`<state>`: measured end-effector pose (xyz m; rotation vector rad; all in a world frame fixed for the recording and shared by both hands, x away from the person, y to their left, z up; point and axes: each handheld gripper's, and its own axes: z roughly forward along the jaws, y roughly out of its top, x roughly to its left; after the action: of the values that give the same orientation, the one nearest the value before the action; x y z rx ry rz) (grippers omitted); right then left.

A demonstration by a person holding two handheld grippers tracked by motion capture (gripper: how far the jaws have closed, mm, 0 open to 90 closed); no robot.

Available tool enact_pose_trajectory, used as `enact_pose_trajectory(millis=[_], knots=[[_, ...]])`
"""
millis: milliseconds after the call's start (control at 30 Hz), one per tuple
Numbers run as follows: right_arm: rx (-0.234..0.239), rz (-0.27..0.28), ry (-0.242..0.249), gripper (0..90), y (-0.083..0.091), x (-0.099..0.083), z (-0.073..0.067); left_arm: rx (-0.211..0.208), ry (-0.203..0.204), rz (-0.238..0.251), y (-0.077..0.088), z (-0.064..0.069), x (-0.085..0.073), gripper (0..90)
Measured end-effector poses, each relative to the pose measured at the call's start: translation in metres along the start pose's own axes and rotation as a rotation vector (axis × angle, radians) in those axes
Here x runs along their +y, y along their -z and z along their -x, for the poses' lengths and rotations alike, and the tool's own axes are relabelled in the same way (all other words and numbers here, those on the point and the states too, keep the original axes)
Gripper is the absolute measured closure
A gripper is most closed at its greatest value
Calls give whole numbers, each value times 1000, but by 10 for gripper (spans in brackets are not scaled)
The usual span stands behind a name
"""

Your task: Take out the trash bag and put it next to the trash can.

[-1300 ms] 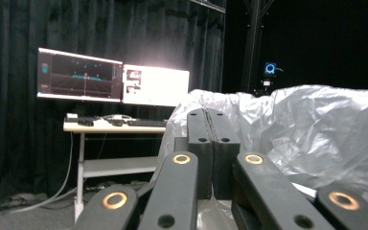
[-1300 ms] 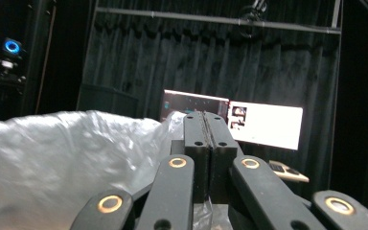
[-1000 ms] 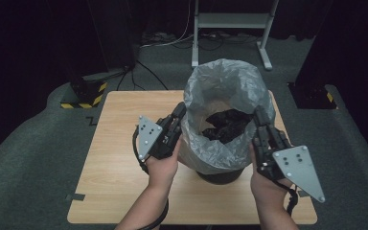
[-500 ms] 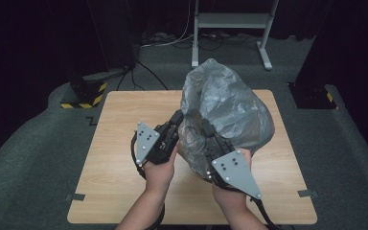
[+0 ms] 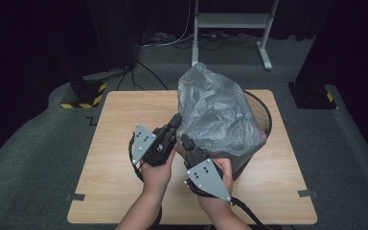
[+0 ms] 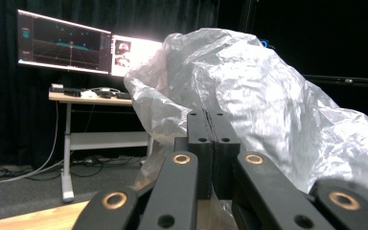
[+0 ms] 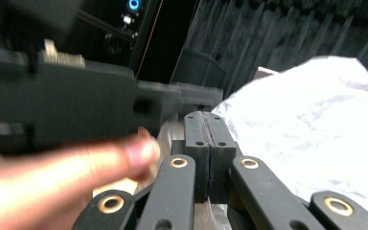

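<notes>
Pulled leftward since before, both tongs, left tongs and right tongs, pinch one grey bag (mid-frame) over one bin.

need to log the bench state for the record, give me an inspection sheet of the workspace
surface: wooden table, bare apart from the bin.
job's things: grey plastic bag gathered into a closed, crumpled mound over a black mesh bin at the table's right.
clutter: nothing seen on the table.
grippers: left gripper and right gripper side by side at the bag's near-left edge; both jaws closed flat together, with bag film at their tips.
cables: black cable trailing from the right gripper; loose cables on the floor beyond the table.
surroundings: grey carpet, dark curtains, white stand, monitors on a desk.
</notes>
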<state>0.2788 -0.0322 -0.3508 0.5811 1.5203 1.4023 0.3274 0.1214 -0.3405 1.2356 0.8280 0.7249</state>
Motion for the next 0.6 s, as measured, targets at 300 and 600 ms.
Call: enact_pose_trajectory(millis=[300, 600], knots=[[10, -14, 11, 900, -2, -12, 0, -53, 78, 24, 5, -11, 18, 507], [29, -18, 6, 900, 0, -16, 3, -121, 184, -233, -22, -21, 12, 453]])
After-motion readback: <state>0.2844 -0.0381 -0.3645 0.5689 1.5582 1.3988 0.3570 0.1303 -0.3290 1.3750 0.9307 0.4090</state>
